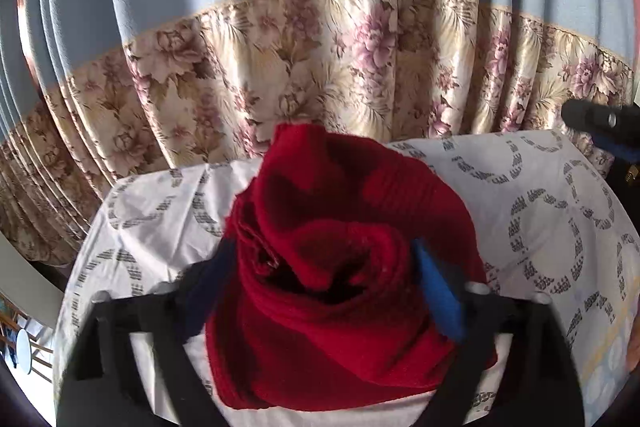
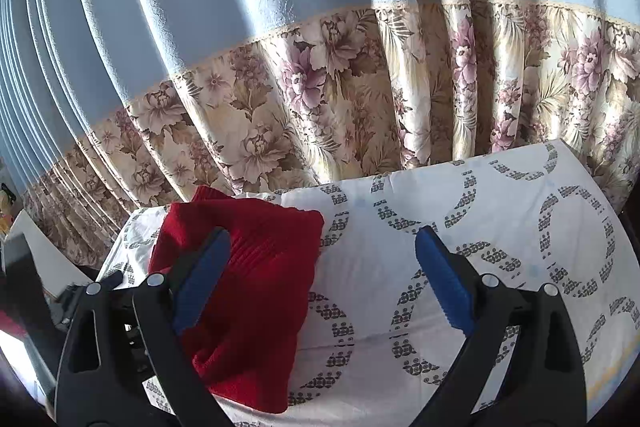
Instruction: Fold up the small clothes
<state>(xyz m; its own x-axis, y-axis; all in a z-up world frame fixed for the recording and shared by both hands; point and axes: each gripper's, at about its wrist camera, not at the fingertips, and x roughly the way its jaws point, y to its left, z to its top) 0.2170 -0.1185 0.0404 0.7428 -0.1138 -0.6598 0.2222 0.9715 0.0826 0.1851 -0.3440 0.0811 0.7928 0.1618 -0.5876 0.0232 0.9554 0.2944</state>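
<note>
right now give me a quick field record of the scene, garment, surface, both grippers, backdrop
garment: red knit garment, folded into a thick bundle
surface: white cloth with grey ring pattern
left gripper: jaws either side of the bundle's layered edge, pads against it
right gripper: jaws wide apart, nothing between them, bundle behind its left-side finger
backdrop: blue curtain with floral border

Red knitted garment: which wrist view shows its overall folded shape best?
The right wrist view: the red knitted garment lies there as one folded block on the patterned sheet, most edges visible, with the right tongs open. The left wrist view shows only bunched layers between the left tongs, close up.
</note>
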